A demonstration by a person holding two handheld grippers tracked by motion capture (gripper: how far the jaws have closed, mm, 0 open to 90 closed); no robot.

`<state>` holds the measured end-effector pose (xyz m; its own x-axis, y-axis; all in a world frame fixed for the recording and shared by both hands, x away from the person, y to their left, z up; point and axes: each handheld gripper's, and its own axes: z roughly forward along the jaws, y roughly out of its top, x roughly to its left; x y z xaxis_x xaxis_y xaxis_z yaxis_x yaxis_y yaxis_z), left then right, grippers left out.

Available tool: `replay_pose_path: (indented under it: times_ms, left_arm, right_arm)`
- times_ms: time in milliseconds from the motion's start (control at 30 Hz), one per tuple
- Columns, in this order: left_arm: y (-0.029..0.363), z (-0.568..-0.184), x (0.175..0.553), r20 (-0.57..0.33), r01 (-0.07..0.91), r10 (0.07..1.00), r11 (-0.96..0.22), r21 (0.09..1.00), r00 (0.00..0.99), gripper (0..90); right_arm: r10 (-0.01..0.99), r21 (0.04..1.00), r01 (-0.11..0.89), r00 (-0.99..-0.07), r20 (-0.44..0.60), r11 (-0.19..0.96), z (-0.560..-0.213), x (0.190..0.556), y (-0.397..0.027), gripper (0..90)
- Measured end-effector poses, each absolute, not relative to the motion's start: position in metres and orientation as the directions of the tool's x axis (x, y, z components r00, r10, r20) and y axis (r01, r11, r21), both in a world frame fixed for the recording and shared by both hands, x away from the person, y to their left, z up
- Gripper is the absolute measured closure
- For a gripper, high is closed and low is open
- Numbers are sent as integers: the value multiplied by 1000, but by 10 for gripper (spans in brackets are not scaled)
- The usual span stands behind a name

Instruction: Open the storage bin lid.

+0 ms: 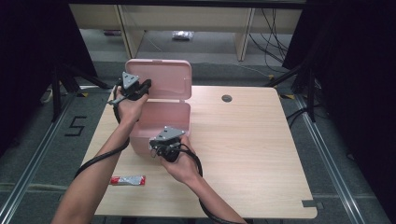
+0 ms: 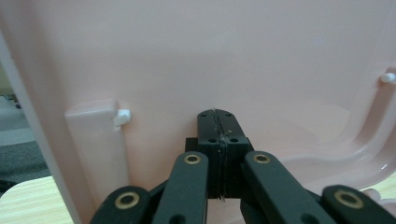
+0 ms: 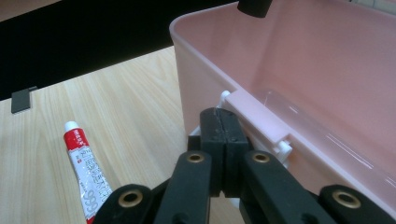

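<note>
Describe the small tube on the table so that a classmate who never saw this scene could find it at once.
Start at the wooden table and find the open pink box on its left half. Nearer the person, by the front edge, lies the tube. It is flat, red and silver with a white cap.

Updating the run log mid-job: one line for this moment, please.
left claw: shut, at open lid | right claw: shut, at front latch | pink plastic box: open | red-and-silver tube: on wooden table

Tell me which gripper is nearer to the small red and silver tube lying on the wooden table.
Right. The right gripper is at the front wall of the open pink plastic box, just up and right of the small red and silver tube. The left gripper is at the raised lid, farther back.
</note>
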<state>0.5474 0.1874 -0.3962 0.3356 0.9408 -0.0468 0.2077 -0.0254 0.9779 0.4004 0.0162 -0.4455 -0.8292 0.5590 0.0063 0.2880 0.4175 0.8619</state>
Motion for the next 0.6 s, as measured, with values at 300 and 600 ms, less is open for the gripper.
replay_pose_path:
  times_ms: [300, 600]
  left_arm:
    - [184, -398, 551, -40, 222, 941, -38, 974, 337, 890]
    - [183, -401, 554, -41, 243, 940, -45, 969, 338, 886]
  right_arm:
    - [566, 868, 286, -824, 8, 405, -446, 401, 17, 900]
    - [565, 869, 283, -825, 4, 406, -446, 401, 17, 900]
